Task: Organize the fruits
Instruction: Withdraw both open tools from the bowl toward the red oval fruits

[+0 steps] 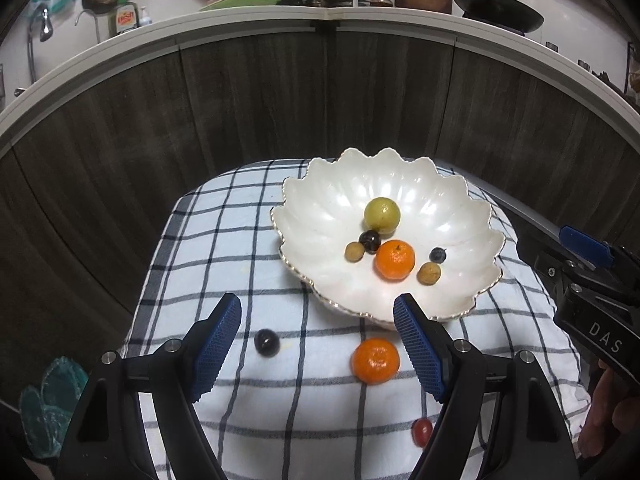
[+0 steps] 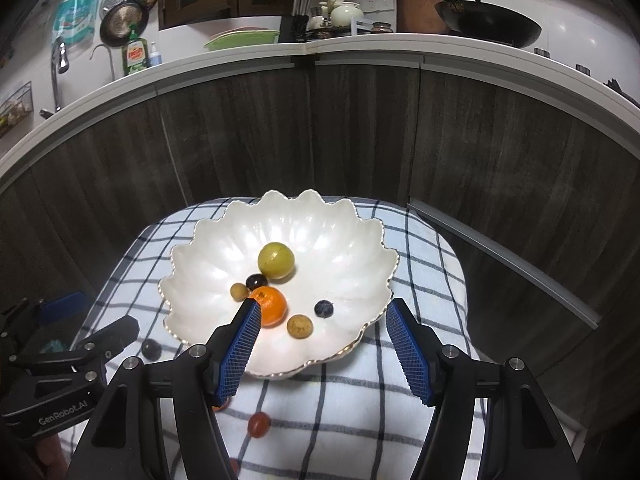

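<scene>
I take the scalloped white bowl [image 1: 320, 216] as my landmark; it sits toward the far side of the checked cloth [image 1: 200, 240], which I reckon is there to keep round fruit from rolling away. Inside the bowl lie six pieces already: a yellow-green fruit [image 1: 382, 213] toward the far side of the middle, a dark plum [image 1: 369, 241] touching it on the near side, a small brown fruit [image 1: 354, 252] beside that, an orange [image 1: 395, 260] at the centre, a blue-black berry [image 1: 437, 255] and another brown fruit [image 1: 429, 273] to its right. They cluster low because the bowl's walls slope inward.

Three pieces remain outside, all on the cloth on the near side of the bowl: a second orange [image 1: 375, 361] just off the near rim, a dark round fruit [image 1: 267, 342] further left of it, and a small red fruit [image 1: 422, 432] nearest to me.

My left gripper [image 1: 318, 350] hovers on the near side of the bowl with its fingers apart and nothing between the pads; the loose orange and dark fruit show in the gap beneath. I judge it is lined up for one of them. My right gripper [image 2: 320, 350] hangs over the bowl's near rim, fingers likewise apart and empty, probably waiting its turn.
</scene>
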`<state>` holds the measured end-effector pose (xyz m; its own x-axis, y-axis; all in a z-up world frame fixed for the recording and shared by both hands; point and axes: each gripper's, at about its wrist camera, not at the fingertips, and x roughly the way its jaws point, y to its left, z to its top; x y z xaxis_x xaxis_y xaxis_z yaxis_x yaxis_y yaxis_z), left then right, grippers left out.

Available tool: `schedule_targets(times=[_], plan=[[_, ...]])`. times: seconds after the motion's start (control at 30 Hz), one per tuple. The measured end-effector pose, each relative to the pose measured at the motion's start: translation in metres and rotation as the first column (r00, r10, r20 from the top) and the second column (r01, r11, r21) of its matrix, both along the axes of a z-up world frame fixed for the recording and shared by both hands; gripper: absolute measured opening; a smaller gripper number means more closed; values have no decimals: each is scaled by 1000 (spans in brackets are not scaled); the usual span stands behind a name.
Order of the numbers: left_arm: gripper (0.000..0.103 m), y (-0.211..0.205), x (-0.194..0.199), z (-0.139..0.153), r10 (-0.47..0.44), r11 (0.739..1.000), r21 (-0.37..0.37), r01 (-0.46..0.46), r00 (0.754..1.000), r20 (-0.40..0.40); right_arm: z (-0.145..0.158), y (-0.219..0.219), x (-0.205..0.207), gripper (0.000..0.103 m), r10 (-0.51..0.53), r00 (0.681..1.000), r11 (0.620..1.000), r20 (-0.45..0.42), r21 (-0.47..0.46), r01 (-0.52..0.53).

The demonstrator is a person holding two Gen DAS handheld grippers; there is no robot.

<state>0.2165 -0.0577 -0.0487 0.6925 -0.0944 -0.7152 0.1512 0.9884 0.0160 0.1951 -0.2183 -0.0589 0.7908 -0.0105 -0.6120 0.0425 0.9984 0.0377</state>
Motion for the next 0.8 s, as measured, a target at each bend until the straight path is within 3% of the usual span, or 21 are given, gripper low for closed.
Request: schedule_targets(times=[0.43,0.8], plan=[[78,-4,-36,-16,44,998,-34,-44,999,-20,-10,4,-20,66,113,994,993,-14,-21,-113],[78,-11,-66,-43,112,993,-19,-113,993,-47,-37,12,-24,66,275,958,960,-81,-26,-278]])
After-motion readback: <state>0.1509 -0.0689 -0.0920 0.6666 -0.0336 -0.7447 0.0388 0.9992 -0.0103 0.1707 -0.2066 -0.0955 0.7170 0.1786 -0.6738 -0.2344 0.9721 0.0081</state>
